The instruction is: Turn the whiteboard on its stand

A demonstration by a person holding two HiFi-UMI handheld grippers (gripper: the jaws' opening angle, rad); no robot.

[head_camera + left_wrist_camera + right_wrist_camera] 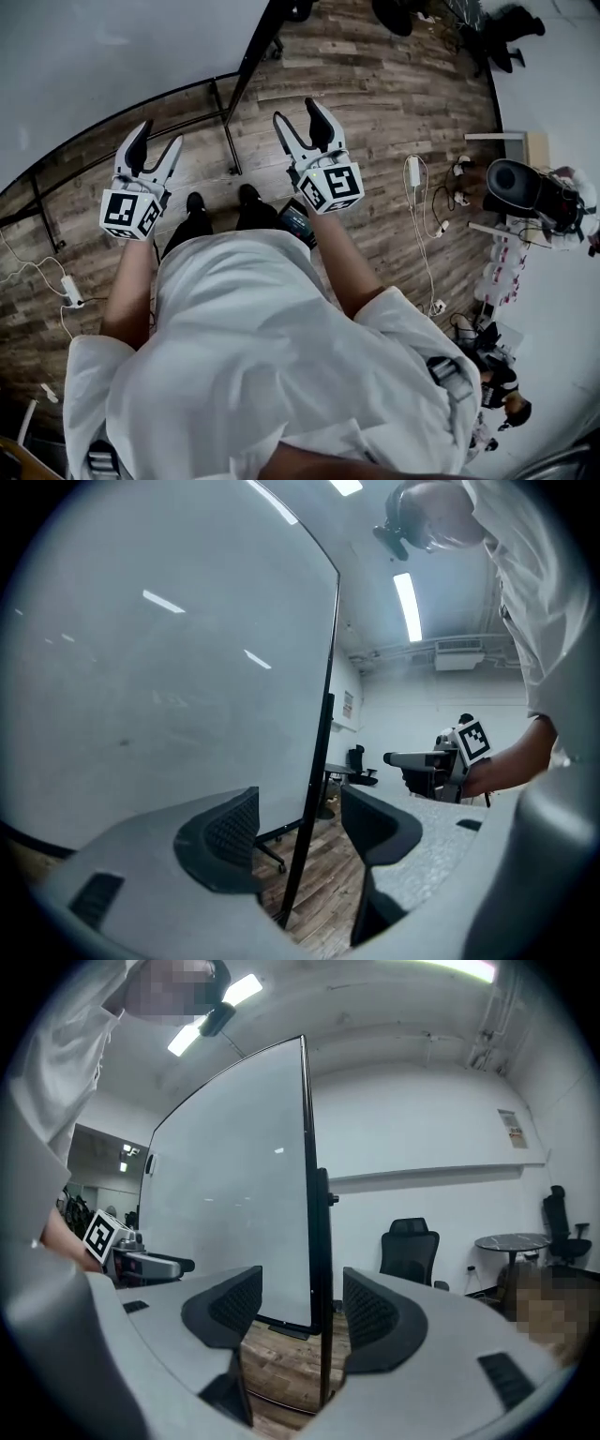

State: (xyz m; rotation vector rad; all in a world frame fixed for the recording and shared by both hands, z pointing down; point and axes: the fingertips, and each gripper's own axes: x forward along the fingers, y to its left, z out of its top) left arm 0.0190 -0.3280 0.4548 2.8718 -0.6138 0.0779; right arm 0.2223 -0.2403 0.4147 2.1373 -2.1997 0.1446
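The left gripper (157, 136) and right gripper (298, 112) have jaws apart, empty; the large white whiteboard in black metal frame (234, 1185) stands just ahead; better to clamp its edge squarely, then swing slowly.

this looked like an office or meeting room. a large whiteboard (234, 1194) on its stand stood on a wood-plank floor (375, 94) between plain white walls (422, 1119), one of which carried a posted notice (511, 1127). a black swivel office chair (409, 1246) and a round dark surface (511, 1240) sat by the far wall. long strip lights (408, 607) and an air-conditioning unit (459, 654) were fixed overhead, and a white power strip (413, 171) with trailing cables lay on the floor.
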